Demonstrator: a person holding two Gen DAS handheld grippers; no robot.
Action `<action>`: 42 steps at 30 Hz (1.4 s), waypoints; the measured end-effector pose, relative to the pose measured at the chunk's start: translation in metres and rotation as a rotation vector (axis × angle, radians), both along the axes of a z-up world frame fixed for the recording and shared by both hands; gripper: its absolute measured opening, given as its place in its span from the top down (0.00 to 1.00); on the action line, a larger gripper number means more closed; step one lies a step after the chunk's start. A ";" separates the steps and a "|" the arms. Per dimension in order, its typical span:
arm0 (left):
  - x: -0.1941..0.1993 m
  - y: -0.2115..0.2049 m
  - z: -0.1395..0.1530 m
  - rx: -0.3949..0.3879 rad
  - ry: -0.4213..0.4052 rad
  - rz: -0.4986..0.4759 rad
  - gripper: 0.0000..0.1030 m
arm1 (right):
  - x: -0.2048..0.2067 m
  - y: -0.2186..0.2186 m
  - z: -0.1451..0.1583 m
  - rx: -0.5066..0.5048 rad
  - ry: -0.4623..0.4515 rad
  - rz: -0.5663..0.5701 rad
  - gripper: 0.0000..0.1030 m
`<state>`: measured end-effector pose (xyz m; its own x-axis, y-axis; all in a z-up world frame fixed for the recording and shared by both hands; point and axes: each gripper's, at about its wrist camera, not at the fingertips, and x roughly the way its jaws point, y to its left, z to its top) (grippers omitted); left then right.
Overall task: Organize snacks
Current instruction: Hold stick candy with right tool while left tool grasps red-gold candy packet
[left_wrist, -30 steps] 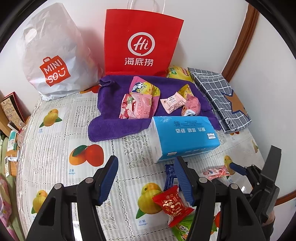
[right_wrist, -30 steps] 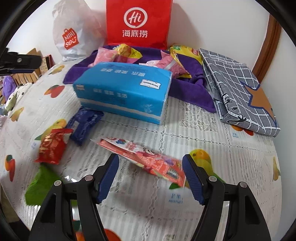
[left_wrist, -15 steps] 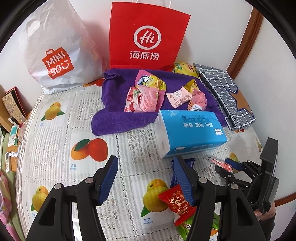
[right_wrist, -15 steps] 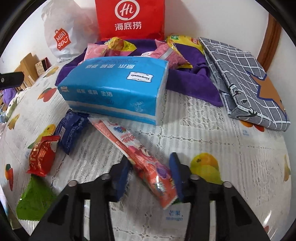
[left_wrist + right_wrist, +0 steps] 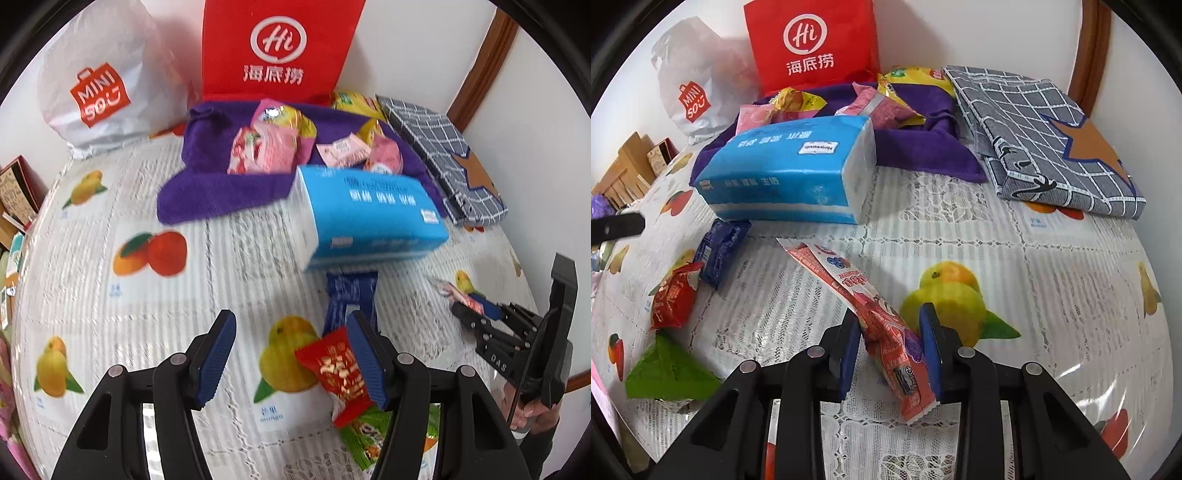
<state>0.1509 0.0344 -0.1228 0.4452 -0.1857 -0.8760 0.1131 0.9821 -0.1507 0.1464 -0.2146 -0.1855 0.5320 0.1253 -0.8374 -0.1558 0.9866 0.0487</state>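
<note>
Surface point(image 5: 1052, 258): covered with a white lace-patterned cloth printed with fruit.

Right tongs point(image 5: 890, 343): jaws have just been closing and now pinch the long red snack stick point(image 5: 849, 288) near its lower end; the pads press on both edges. The stick runs diagonally up and left from the jaws toward the blue tissue pack point(image 5: 790, 170).

Left tongs point(image 5: 291, 354): jaws stand apart with nothing between the pads. They hover over the cloth, the right-side pad overlapping the red snack packet point(image 5: 336, 373) in the left wrist view; contact cannot be told.

Loose snacks on the surface: red snack packet, dark blue snack packet point(image 5: 351, 295) just below the tissue pack, green snack packet point(image 5: 665, 373) at the near edge.

Purple towel point(image 5: 221, 184): spread behind the tissue pack, bearing several pink and yellow snack packets point(image 5: 273, 144).

Against the wall: red paper bag point(image 5: 277, 48), white plastic bag point(image 5: 103, 85).

Right of the towel: folded grey checked cloth point(image 5: 1052, 133) with an orange star patch.

Far right, left wrist view: a hand point(image 5: 535, 410) gripping the right tongs' handle.
</note>
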 end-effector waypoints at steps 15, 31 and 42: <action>-0.015 -0.028 -0.038 -0.020 0.095 -0.027 0.42 | 0.002 -0.003 -0.005 0.007 -0.026 -0.001 0.68; -0.012 -0.048 -0.051 0.016 0.105 -0.064 0.64 | 0.008 -0.009 -0.007 0.010 -0.049 -0.009 0.77; -0.011 -0.029 -0.029 -0.004 0.060 -0.035 0.65 | 0.002 -0.016 0.013 0.057 -0.059 -0.008 0.82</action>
